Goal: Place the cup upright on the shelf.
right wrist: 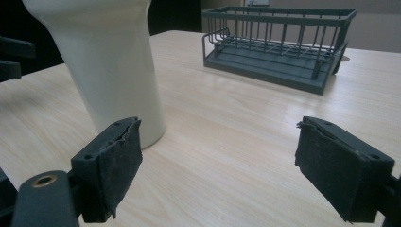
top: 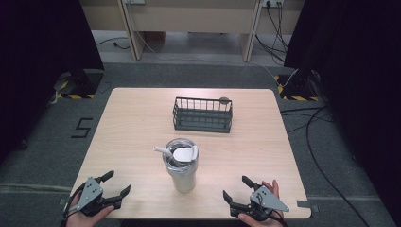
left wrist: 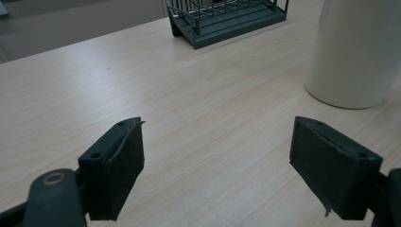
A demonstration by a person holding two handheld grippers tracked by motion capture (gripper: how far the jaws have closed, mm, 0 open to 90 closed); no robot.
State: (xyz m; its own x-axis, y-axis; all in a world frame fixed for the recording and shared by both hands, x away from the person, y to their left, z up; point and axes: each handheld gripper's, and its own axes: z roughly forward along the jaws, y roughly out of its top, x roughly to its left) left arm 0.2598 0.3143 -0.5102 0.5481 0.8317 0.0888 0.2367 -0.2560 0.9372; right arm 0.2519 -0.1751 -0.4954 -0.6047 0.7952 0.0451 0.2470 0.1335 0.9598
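Both grippers rest at the near counter edge in the high view, the left gripper (top: 115, 186) and right gripper (top: 236, 188) spread wide, empty, with the tall metal tumbler (top: 181, 172) between them. Left gripper view: flat rubber pads (left wrist: 118, 161) apart over pale wood-grain counter (left wrist: 189, 118); the smooth cream tumbler (left wrist: 354, 52) stands ahead to the right. Right gripper view: the tumbler (right wrist: 113, 61) is just ahead-left of the open jaws, a dark wire basket (right wrist: 279, 42) farther off.

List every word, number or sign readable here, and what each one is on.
"5": a dark mark on the grey floor left of the table.
No text can be read on the tumbler, the rack, the left gripper or the right gripper.
The yellow-black stripes on the floor are hazard tape, not text.
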